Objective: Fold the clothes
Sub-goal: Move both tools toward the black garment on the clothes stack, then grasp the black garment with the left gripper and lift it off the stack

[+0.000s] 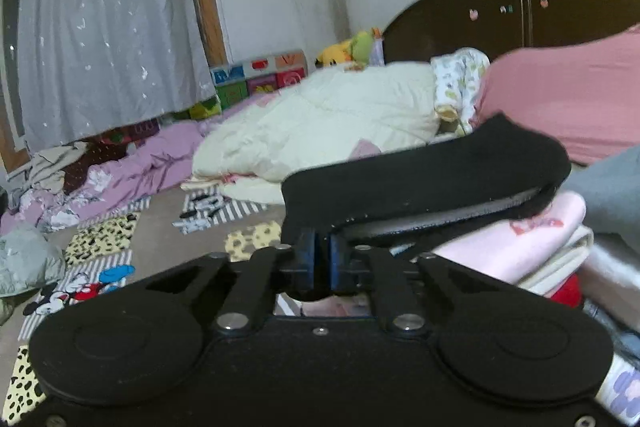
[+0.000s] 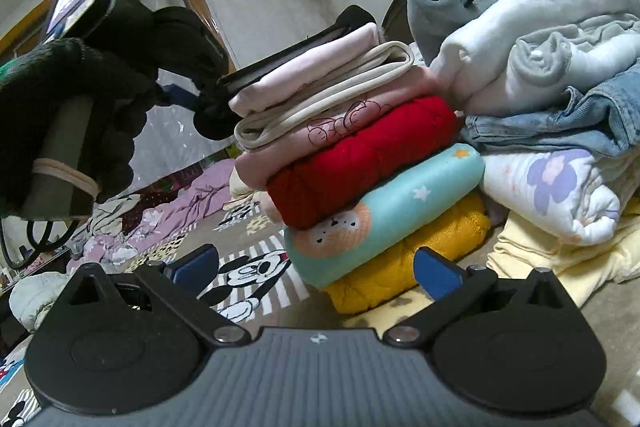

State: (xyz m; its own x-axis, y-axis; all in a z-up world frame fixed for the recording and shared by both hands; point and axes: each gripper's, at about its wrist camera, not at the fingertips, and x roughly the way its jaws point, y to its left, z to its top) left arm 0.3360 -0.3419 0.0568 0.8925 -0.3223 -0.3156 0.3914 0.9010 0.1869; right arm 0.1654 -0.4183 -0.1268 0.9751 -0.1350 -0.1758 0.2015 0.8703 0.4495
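Right wrist view shows the bed [image 2: 624, 311] along the bottom, with two stacks on it: the folded pile [image 2: 360, 163] at centre, seven layers by my count, and a looser heap [image 2: 540, 87] at right, about six pieces. My left tongs [image 1: 322, 255] are clamped on the black folded garment [image 1: 424, 171], laying it on top of that pile at the right of the left view. My right tongs [image 2: 316, 269] hang spread wide and empty at lower centre. I judge the pile, leaning left, could topple if I press or drag while letting go.
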